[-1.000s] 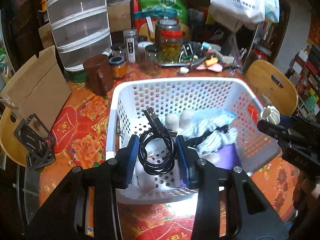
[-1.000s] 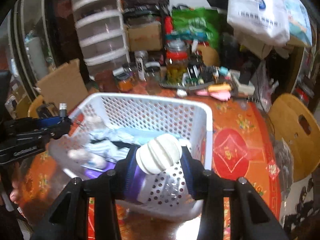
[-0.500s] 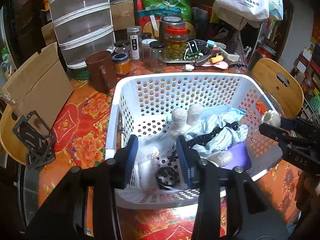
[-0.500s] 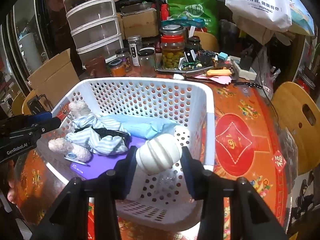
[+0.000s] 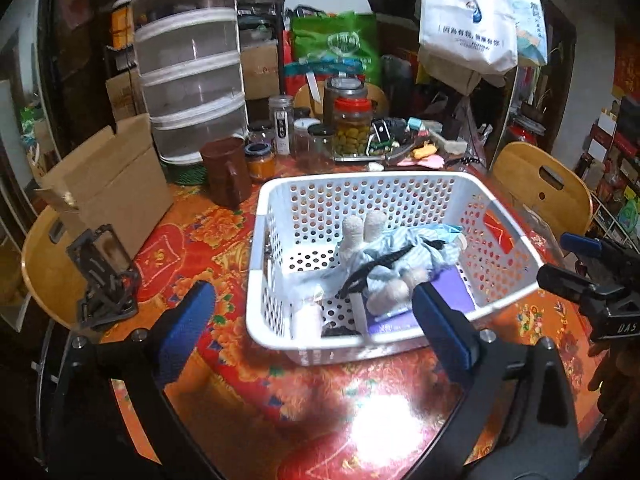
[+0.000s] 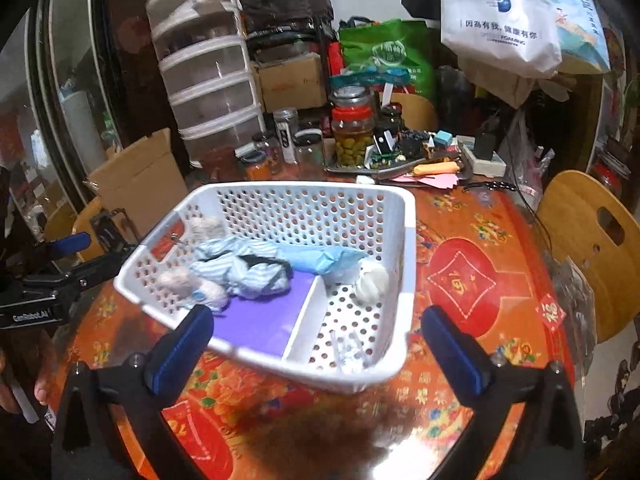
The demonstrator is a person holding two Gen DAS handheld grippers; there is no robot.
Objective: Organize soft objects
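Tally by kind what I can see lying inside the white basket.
Plush toy, striped clothes: 1
Light blue cloth: 1
White ribbed ball: 1
Purple sheet: 1
Black cable: 1
White roll: 1
Clear plastic piece: 1
Total: 7

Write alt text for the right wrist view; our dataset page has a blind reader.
A white perforated basket sits on a red floral tablecloth, holding a striped blue cloth, a purple pad and a white ribbed ball. The right tongs stand wide open and empty in front of it; jars and clutter crowd the table's far side.
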